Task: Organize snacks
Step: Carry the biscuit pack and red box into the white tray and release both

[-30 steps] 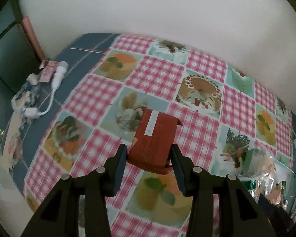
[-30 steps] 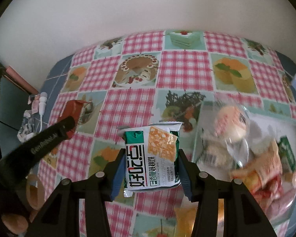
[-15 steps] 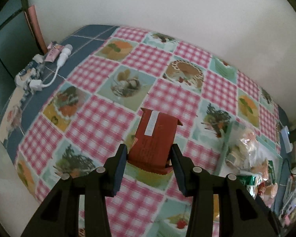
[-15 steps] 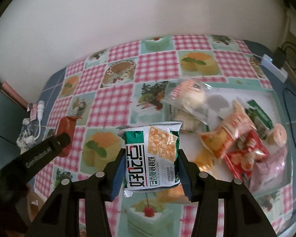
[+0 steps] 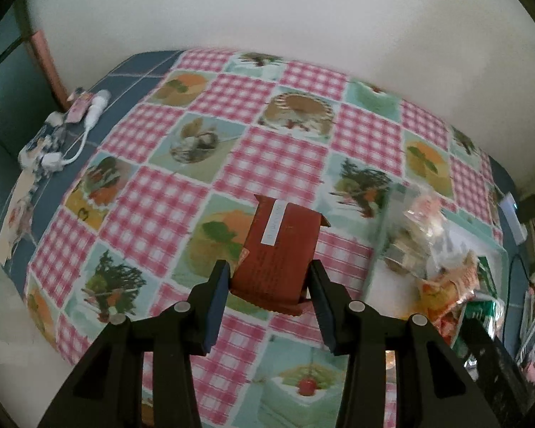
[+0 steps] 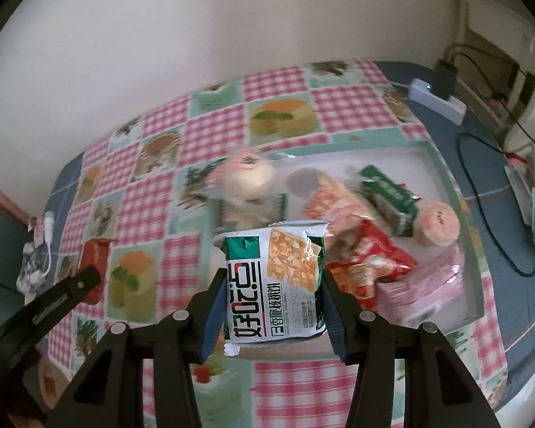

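Both tongs are loaded: the left tongs (image 5: 269, 281) clench a red-brown snack packet (image 5: 280, 253), the right tongs (image 6: 274, 294) clench a green-and-white cracker packet (image 6: 276, 281). Each packet hangs above the checked tabletop (image 5: 153, 207), near the pale tray (image 6: 442, 164) of heaped snacks toward the tabletop's right edge. Only the lower ends are pinched, so a slick wrapper may well slide out. With the tray crowded, a careless drop could push packets over its rim.
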A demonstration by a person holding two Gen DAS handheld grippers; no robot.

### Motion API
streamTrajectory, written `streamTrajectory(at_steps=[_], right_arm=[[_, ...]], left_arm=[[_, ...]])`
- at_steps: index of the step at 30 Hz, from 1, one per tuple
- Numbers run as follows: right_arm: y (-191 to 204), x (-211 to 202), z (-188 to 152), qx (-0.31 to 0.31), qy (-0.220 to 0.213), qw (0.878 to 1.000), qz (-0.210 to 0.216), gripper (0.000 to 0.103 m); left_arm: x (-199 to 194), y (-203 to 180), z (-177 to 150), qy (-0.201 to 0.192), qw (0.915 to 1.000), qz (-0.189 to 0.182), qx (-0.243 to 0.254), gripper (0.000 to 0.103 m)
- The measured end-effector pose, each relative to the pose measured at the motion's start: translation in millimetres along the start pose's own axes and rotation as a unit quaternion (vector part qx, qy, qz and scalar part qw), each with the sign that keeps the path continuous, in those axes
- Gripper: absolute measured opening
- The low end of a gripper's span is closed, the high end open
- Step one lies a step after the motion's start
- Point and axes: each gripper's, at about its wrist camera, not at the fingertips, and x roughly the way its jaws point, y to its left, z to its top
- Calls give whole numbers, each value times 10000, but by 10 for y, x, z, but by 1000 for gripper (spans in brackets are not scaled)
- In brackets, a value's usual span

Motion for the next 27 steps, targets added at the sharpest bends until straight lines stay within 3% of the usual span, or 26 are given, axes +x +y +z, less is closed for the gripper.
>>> streamTrajectory(at_steps=[7,16,19,23,27], right_arm=[[-570,31,82,686,50,9975,-161,52],[-993,11,93,1093,62,9936,-270,52],[-1027,17,81,1092,80,9936,-292,52],[-1066,27,59,1124,110,9932,-288,52],[-1058,31,70,1103,118,9935,-245,52]], left_arm=[[-79,-444,-130,-87,9975,-161,688,47],[-174,-910,-319,-152,9906,-428,1290,46],[-120,-914,-283,-12,9916,-576,1157,46],[5,-562,-37,185,9954,-756,566,46],[169,-148,154,358,9975,-600,59,46]])
